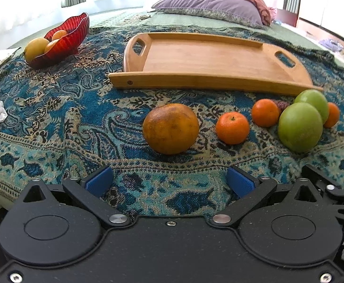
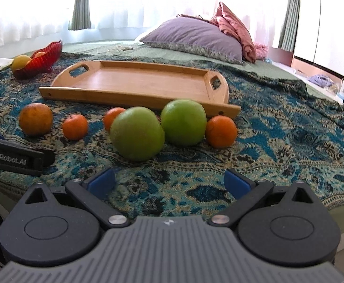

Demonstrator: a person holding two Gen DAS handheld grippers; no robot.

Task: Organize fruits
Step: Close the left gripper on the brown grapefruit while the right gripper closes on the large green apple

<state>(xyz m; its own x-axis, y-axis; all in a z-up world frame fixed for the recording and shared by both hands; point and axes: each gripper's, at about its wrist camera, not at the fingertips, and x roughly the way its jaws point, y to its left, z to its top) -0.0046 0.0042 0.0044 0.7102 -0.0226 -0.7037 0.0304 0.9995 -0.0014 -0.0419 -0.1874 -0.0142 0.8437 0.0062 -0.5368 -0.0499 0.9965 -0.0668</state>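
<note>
Both grippers hover low over the patterned blanket (image 1: 53, 122), holding nothing: left gripper (image 1: 169, 181) and right gripper (image 2: 169, 181) each have fingers spread wide. Just ahead, six fruits lie loose on the cloth: a large orange (image 1: 170, 128), three mandarins (image 1: 232, 127), and two green apples (image 2: 137, 133), which touch each other. Beyond them, the wooden tray (image 1: 195, 56) holds no fruit. Farther left, the red bowl (image 1: 63, 40) already contains some fruit. Assessment: sorting has barely begun; every loose fruit remains to be placed.
</note>
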